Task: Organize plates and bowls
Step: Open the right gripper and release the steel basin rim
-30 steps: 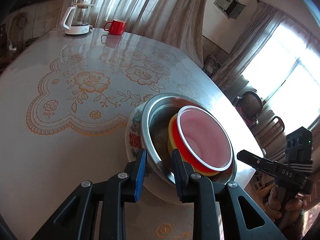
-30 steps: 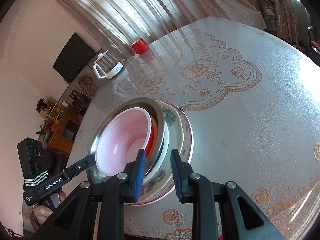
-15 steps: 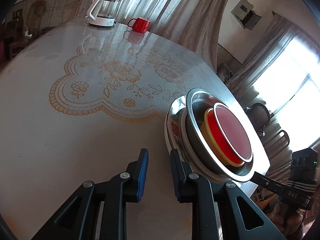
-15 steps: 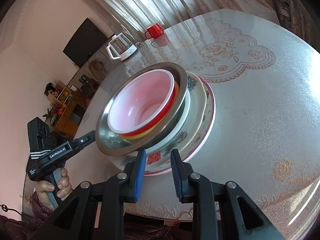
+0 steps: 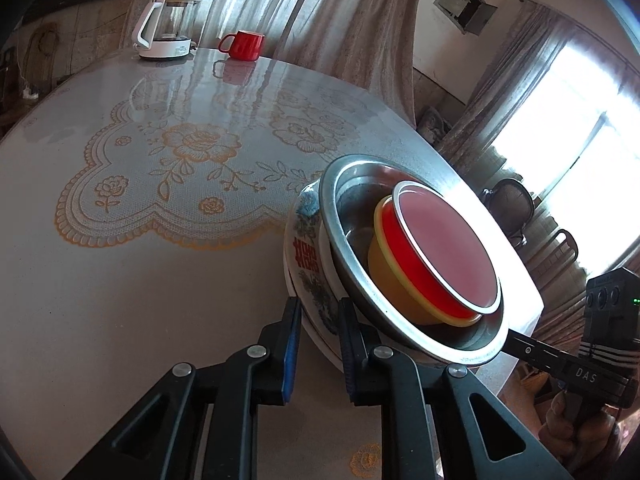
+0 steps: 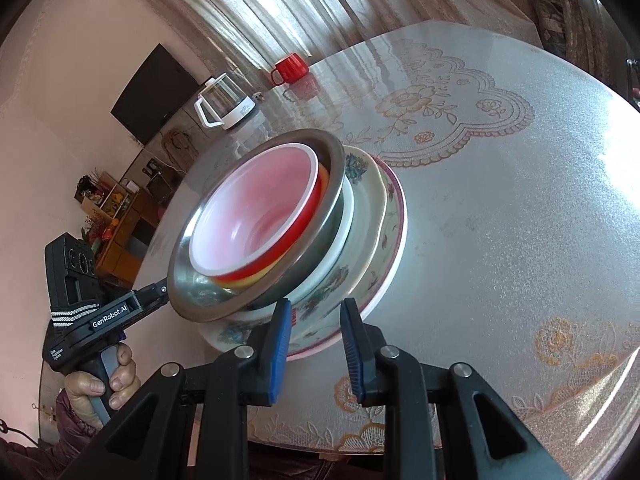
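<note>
I have both tools angled down at the stack of dishes [image 6: 360,216] on the desk [image 6: 500,220], one from each side. My left tool [image 5: 318,312] is closing on the floral bowl's rim [image 5: 306,248]; my right tool [image 6: 316,320] stands narrow around the plates' edge, though whether it grips I cannot tell. A red bowl [image 6: 256,220] sits in the steel bowl [image 6: 320,216] on top.

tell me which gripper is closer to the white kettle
Left. The left gripper, jaws closing around the dish stack's rim, sits on the kettle's side; the right gripper grips the stack's opposite rim.
</note>
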`<act>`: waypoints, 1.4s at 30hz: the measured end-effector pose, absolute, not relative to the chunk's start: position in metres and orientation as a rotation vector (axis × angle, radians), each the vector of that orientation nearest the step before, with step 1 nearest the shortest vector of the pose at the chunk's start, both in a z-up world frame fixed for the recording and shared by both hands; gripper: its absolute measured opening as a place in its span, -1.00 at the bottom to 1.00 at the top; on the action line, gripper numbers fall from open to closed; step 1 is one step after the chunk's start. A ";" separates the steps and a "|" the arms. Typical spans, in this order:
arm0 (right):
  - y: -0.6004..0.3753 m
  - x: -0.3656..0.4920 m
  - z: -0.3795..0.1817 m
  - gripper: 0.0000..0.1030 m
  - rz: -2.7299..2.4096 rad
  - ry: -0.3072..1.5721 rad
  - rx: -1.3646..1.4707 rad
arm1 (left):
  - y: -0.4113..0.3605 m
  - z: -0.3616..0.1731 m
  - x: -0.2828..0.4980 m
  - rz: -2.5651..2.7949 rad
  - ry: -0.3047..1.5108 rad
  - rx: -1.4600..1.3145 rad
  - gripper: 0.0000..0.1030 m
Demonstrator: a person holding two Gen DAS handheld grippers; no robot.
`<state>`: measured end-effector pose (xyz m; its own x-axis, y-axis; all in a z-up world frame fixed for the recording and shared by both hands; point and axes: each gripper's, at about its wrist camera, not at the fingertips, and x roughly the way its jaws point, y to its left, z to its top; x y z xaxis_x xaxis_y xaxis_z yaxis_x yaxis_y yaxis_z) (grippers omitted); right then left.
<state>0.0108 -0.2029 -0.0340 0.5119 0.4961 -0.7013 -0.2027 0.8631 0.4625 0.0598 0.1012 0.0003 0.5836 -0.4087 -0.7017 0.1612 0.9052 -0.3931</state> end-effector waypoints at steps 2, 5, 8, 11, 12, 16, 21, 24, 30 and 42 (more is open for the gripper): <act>-0.205 0.010 -0.034 -0.54 0.430 0.945 0.346 | 0.099 0.001 0.060 -0.343 0.895 -0.299 -0.65; -0.212 0.011 -0.034 -0.54 0.420 0.960 0.386 | 0.090 0.003 0.058 -0.342 0.885 -0.242 -0.64; -0.215 0.011 -0.037 -0.49 0.408 0.966 0.384 | 0.088 0.005 0.058 -0.353 0.887 -0.247 -0.64; -0.212 0.008 -0.036 -0.49 0.402 0.948 0.364 | 0.088 0.004 0.058 -0.356 0.889 -0.250 -0.64; -0.212 0.007 -0.035 -0.50 0.402 0.946 0.357 | 0.088 0.005 0.057 -0.354 0.889 -0.250 -0.64; -0.210 0.005 -0.032 -0.60 0.400 0.931 0.324 | 0.090 0.003 0.058 -0.341 0.896 -0.267 -0.64; -0.203 0.004 -0.027 -0.62 0.379 0.919 0.265 | 0.087 0.004 0.048 -0.328 0.885 -0.247 -0.64; -0.204 0.004 -0.028 -0.63 0.378 0.921 0.276 | 0.085 0.007 0.042 -0.304 0.865 -0.224 -0.64; -0.198 0.003 -0.027 -0.62 0.357 0.913 0.245 | 0.085 0.010 0.033 -0.230 0.849 -0.187 -0.52; -0.169 -0.016 -0.018 -0.62 0.261 0.842 0.045 | 0.091 0.013 0.015 -0.071 0.806 -0.140 -0.17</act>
